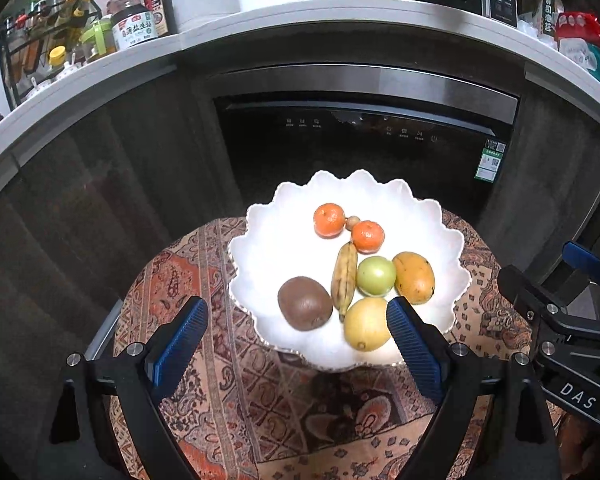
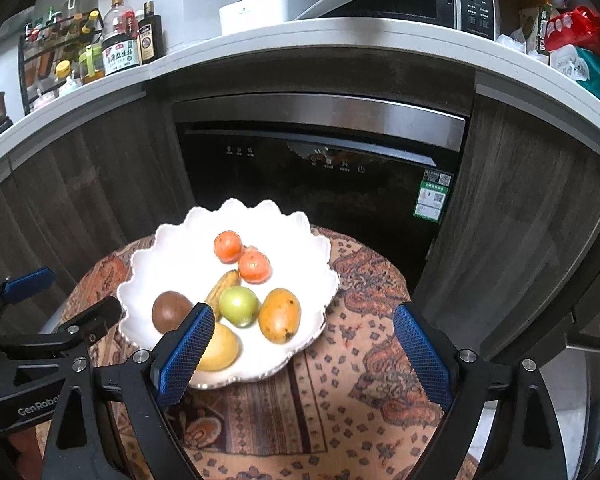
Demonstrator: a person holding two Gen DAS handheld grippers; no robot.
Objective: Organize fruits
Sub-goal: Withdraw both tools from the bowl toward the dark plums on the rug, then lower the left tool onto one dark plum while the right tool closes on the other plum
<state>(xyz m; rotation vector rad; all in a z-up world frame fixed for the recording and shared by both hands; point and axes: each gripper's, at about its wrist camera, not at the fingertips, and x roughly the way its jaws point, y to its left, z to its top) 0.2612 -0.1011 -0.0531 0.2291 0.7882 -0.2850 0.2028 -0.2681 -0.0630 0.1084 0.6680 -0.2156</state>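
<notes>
On a paisley-clothed table [image 1: 228,392], a scalloped white plate [image 1: 260,264] is seen bearing two tangerines [image 1: 329,220], a spotted banana [image 1: 345,276], a brown kiwi [image 1: 305,302], a green fruit [image 1: 376,276], a mango [image 1: 414,278] and a lemon [image 1: 366,324]. Both the left gripper [image 1: 298,334] and the right gripper [image 2: 304,340] are held spread wide, nothing grasped.

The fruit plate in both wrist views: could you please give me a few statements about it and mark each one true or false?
1. Two tangerines lie at the far side of the white plate. True.
2. The left hand-held gripper is shut on the kiwi. False: its jaws are open and empty.
3. The green fruit lies between the banana and the mango. True.
4. The plate sits on bare wood. False: it sits on a patterned cloth.
5. The right hand-held gripper holds nothing. True.
</notes>
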